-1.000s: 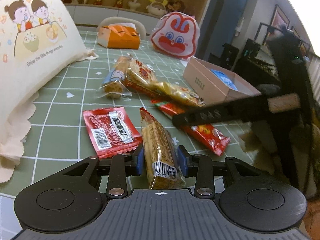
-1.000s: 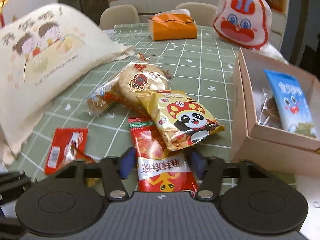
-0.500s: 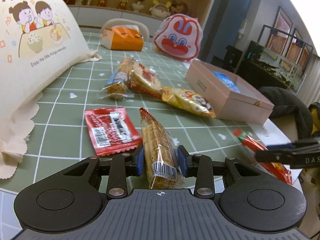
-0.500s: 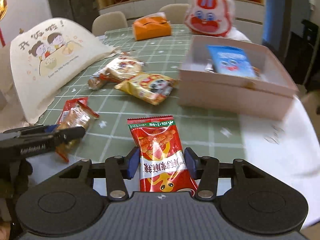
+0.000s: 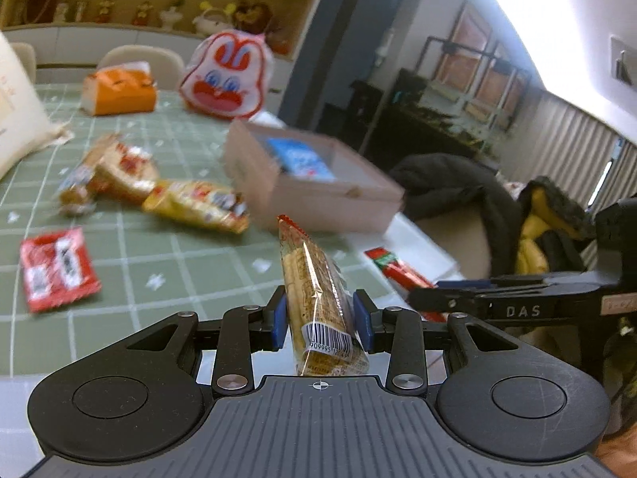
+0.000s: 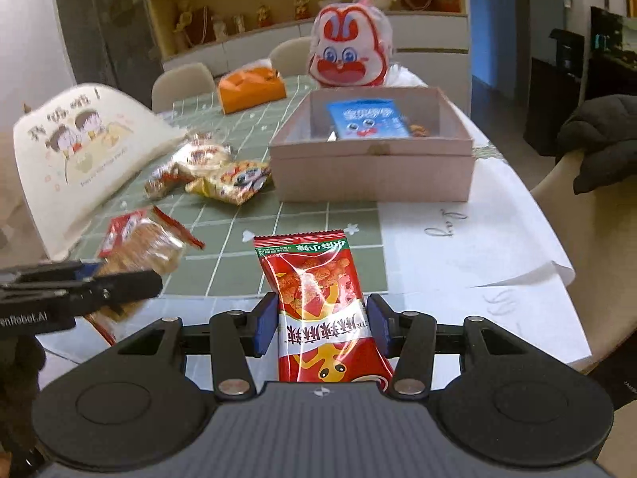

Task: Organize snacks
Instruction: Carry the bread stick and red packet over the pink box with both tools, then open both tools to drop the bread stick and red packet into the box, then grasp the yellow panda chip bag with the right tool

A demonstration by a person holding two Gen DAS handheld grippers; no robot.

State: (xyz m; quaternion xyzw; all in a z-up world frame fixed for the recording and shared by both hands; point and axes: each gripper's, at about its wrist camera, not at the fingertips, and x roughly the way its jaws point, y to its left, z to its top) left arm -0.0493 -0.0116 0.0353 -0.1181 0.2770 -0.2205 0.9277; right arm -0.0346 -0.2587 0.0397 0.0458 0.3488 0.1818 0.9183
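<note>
My left gripper (image 5: 318,324) is shut on a clear cracker packet (image 5: 314,290) and holds it above the table's near edge. It also shows in the right wrist view (image 6: 139,247), left of my right gripper. My right gripper (image 6: 320,324) is shut on a red snack packet (image 6: 318,302), lifted above the table; its tip shows in the left wrist view (image 5: 394,269). The open pink box (image 6: 374,175) stands ahead with a blue packet (image 6: 366,119) inside.
On the green checked cloth (image 5: 179,263) lie a red sachet (image 5: 55,269), a yellow panda packet (image 5: 199,205) and rice-cracker packets (image 5: 115,167). A cream pouch (image 6: 79,151), an orange tissue box (image 6: 251,89) and a rabbit bag (image 6: 350,53) stand behind. A chair with a dark coat (image 5: 450,187) is at right.
Both grippers have lifted their packets off the table and drawn back. The left one has swung right toward the box; the right one now faces the box squarely.
</note>
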